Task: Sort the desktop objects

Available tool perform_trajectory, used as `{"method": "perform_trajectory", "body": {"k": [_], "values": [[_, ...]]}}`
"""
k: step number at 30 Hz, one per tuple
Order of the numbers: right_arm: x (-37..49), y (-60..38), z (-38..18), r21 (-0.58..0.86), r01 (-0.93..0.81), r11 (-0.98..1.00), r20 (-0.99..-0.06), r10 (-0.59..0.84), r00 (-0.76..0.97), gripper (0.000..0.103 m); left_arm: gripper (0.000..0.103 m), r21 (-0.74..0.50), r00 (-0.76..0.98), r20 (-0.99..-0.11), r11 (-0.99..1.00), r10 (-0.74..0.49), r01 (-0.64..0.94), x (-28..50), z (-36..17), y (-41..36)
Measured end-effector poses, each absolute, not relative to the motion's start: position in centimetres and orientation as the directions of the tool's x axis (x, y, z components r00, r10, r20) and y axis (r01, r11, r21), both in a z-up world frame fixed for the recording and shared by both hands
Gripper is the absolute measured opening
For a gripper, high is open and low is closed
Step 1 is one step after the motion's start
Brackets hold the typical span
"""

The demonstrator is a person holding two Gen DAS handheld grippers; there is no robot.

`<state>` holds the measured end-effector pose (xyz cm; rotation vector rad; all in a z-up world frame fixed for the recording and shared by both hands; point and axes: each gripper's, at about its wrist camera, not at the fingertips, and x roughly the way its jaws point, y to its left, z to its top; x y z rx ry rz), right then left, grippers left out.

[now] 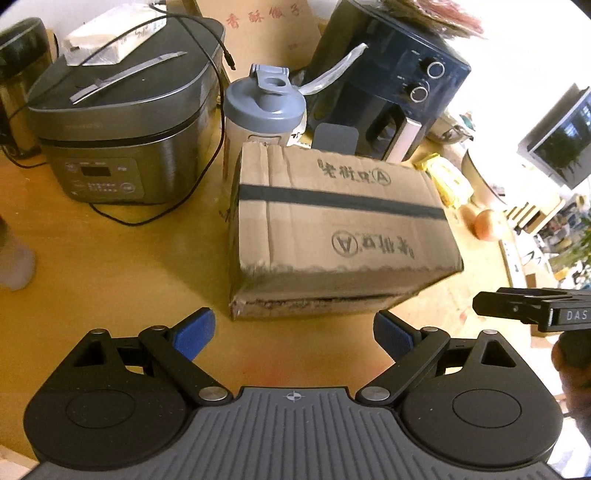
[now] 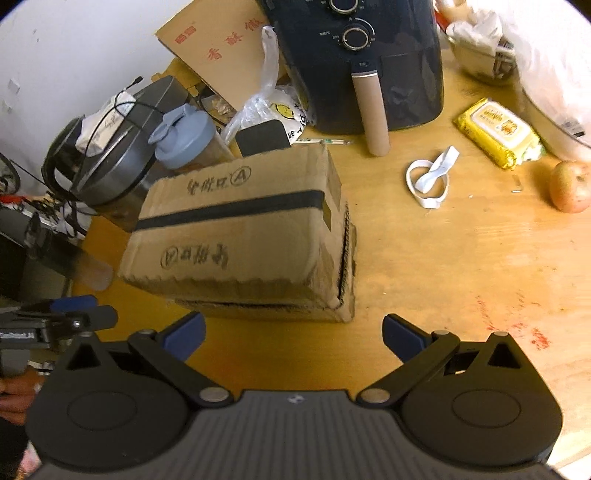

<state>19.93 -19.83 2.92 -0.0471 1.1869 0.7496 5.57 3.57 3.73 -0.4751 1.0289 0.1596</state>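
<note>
Box (image 1: pixel 332 229) sits mid-frame on table (image 1: pixel 110 277), taped shut (near edge crushed). Left gripper (image 1: pixel 291 332) and right gripper (image 2: pixel 293 334) both spread, empty. Best: approach level, straddle opposite sides squarely.

Wooden table (image 2: pixel 461 258), grey rice cooker (image 1: pixel 118 125), dark air fryer (image 2: pixel 362 66), wall-side cardboard sheet (image 1: pixel 266 33), possibly packaging.
</note>
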Motion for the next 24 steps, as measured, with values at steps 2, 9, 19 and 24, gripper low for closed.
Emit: {"method": "perform_trajectory", "body": {"k": [2,9,19,24], "values": [[18.9,-20.0,2.9,0.305,-0.563,0.768,-0.858,0.479,0.188,0.103,0.095,-0.258,0.501,-0.864,0.900,-0.052,-0.351,4.9,3.8,2.7],[15.5,-20.9,2.9,0.202,-0.588,0.783,-0.870,0.419,0.259,0.103,0.095,-0.177,0.491,-0.871,0.912,0.030,-0.369,2.3,4.0,0.2],[11.9,-21.6,3.7,0.069,-0.614,0.786,-0.842,0.376,0.386,0.103,0.095,-0.079,0.504,-0.853,0.924,0.132,-0.375,-0.1,4.6,-2.7],[11.2,-22.0,3.9,0.033,-0.603,0.797,-0.833,0.355,0.424,0.103,0.095,-0.047,0.511,-0.843,0.921,0.171,-0.386,-0.5,5.0,-4.0]]}}
